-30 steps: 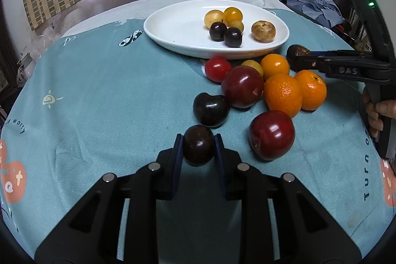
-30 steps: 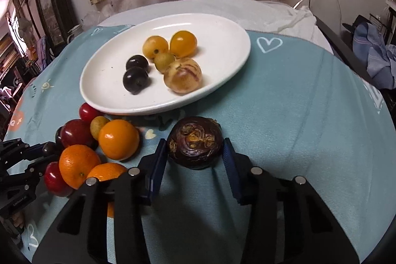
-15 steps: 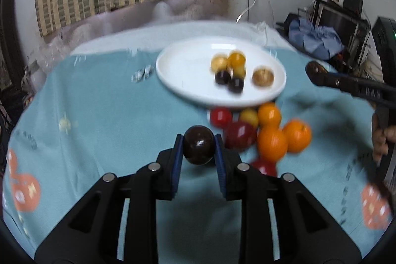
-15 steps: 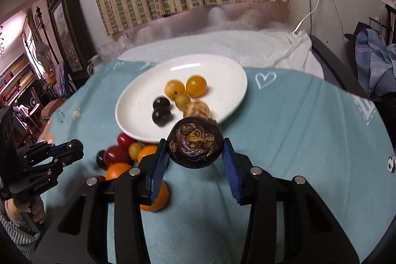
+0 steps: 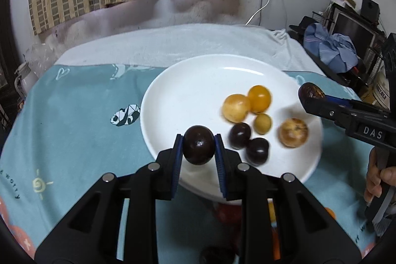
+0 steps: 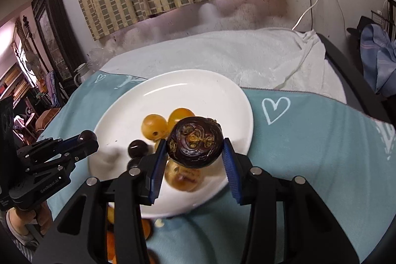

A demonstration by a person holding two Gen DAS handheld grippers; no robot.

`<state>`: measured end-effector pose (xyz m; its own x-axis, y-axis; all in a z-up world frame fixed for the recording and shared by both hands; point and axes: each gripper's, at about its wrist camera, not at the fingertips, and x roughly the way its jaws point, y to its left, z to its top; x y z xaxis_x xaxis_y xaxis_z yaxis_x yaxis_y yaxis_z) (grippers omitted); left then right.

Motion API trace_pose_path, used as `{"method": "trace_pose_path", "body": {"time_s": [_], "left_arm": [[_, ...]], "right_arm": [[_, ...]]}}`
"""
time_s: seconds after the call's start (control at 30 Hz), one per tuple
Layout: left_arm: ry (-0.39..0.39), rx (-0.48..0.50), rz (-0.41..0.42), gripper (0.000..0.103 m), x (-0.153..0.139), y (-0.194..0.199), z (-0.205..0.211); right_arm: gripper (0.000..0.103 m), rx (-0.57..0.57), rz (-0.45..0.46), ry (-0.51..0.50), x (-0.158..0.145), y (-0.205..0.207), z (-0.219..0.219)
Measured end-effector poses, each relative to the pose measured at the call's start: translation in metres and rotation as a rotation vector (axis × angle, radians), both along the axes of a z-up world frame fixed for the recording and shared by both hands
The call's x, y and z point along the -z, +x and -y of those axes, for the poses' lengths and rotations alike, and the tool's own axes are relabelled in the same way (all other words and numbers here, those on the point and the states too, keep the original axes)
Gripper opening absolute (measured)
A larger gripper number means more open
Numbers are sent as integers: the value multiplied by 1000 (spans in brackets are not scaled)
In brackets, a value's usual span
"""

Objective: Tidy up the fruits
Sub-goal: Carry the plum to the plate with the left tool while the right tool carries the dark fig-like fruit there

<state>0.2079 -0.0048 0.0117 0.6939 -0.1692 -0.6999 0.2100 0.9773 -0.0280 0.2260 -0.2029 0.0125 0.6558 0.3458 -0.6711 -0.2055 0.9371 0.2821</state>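
Both claws have risen over the plate (image 5: 173,100), left claw (image 5: 198,149) clamping a plum (image 5: 198,147), right claw (image 6: 194,155) a mangosteen (image 6: 195,141).

Both grippers have lifted off the tablecloth and moved forward over the white plate (image 5: 173,81). The left gripper (image 5: 198,149) now carries its dark plum (image 5: 198,148) above the plate's near edge, and the right gripper (image 6: 194,161) carries its mangosteen (image 6: 195,141) above the plate's near right part.
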Motion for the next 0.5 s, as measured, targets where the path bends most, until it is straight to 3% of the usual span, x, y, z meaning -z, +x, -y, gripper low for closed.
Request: {"method": "trace_pose_path", "body": {"time_s": [0.03,0.07,0.13,0.27,0.5], "left_arm": [[-11,-9,-5,30,3,4,-1],[-20,-15,-5,52,5,6,-2],[-17,-30,21,76,3,3,-3],[-18,-36,54,78,-5,-11,-9],[-33,-76,84,90,-11,-59,-30]], "right_arm": [[47,4,-7,10,3,4,1],[64,9,-13,23,5,6,2],[72,28,26,34,2,1,6],[72,40,103,45,-19,-17,12],[78,50,61,105,-32,-57,21]]}}
